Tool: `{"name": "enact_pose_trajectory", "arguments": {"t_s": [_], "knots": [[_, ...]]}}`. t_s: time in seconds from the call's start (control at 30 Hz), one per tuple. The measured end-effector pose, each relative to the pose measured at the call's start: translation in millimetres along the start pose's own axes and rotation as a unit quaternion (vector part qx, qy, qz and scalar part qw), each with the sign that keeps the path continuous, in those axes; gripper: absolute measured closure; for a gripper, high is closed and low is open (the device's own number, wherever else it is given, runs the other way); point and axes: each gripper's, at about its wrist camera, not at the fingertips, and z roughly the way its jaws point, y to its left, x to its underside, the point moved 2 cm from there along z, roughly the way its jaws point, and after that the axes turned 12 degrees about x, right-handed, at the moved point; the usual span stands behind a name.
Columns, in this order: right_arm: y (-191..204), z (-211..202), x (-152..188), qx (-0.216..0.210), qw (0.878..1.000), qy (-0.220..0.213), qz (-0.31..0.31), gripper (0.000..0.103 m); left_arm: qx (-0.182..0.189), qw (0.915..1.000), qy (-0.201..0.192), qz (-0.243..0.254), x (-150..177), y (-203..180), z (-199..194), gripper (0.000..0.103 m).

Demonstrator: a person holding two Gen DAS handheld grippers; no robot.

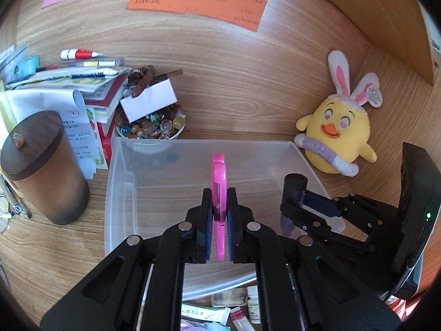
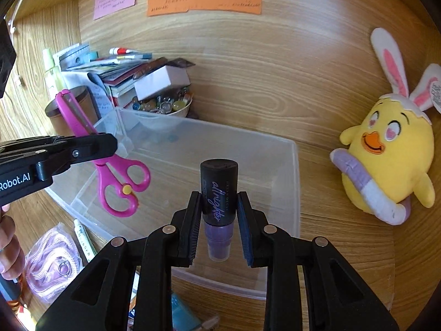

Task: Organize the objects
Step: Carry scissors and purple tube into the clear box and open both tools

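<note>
My left gripper (image 1: 219, 193) is shut on pink scissors (image 1: 219, 176), held edge-on above the clear plastic bin (image 1: 121, 182). In the right wrist view the scissors (image 2: 115, 176) hang from the left gripper (image 2: 91, 140) over the bin's left side, handles down. My right gripper (image 2: 219, 195) is shut on a black and purple spray bottle (image 2: 219, 193) marked "all nighter", held over the bin (image 2: 295, 193). The bottle (image 1: 295, 187) and right gripper (image 1: 292, 207) also show at the bin's right side in the left wrist view.
A yellow chick plush (image 1: 339, 135) leans by the wall at right. A brown lidded canister (image 1: 46, 168), a bowl of glass beads (image 1: 151, 127) and a stack of books and papers (image 1: 82, 88) stand left and behind. Tubes and small packets (image 1: 220, 311) lie in front.
</note>
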Motion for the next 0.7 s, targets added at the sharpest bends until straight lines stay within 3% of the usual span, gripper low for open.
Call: {"name": "enact_pose_trajectory", "arguments": {"t_s": [0.27,0.37,0.43,0.53,0.7], "knots": [[16,10,-1,-0.009,1.000,0.009,-0.017,0.080,-0.022,0.9996,0.007,-0.018,-1,20,-1,0.093],[20,11,-1,-0.013,1.000,0.015,-0.024,0.077,-0.025,0.9994,0.010,-0.019,1,24,-3,0.075],[20,9,0,-0.014,1.000,0.014,-0.025,0.068,-0.028,0.9994,0.008,-0.018,2,26,-7,0.058],[17,2,-1,-0.009,1.000,0.006,-0.019,0.057,-0.037,0.9992,0.007,-0.009,6,25,-13,0.049],[7,-14,2,-0.010,1.000,-0.008,-0.006,0.048,-0.043,0.9990,0.014,0.004,14,21,-25,0.037]]}}
